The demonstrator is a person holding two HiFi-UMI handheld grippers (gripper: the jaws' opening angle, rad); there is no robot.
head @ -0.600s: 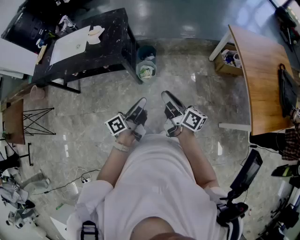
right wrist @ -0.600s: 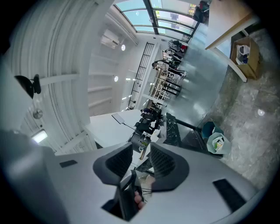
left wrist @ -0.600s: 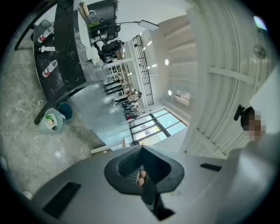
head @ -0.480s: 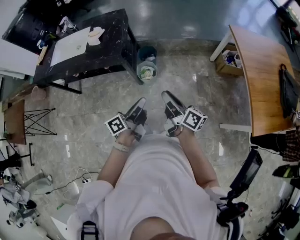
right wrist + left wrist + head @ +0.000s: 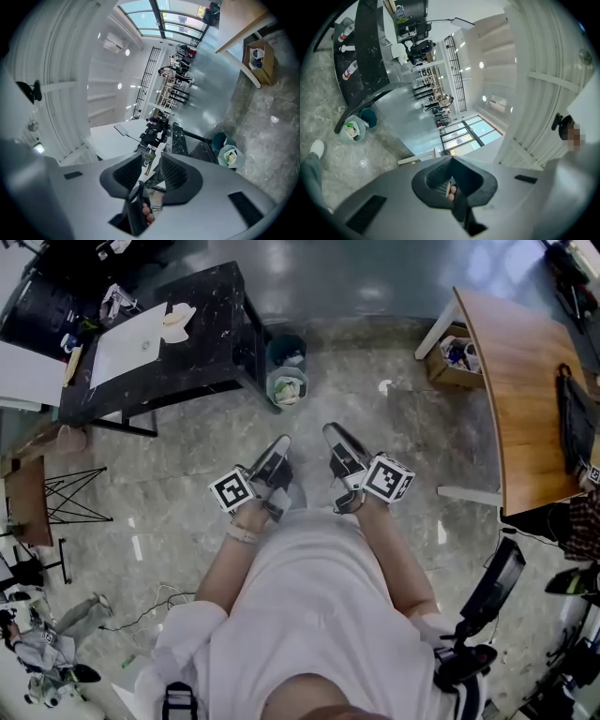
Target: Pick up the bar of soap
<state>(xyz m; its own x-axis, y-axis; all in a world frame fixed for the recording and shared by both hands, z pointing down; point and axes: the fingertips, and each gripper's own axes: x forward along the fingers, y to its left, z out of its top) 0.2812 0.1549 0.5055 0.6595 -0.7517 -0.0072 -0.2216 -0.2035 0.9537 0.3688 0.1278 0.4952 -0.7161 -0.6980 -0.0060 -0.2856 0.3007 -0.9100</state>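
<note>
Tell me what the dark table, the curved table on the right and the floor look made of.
Dark table: black stone or stone-look top, pale veining.
Curved table: wood or veneer, warm brown, matte.
Floor: polished grey marble-like tile, mottled, mirroring lights.

Wooden table (image 5: 520, 362) cut off at right edge, clutter (image 5: 113, 302) on black table (image 5: 211, 329) unidentifiably small

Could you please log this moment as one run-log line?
left gripper: shut, empty | right gripper: slightly open, empty | black table: ahead, unreached
</note>
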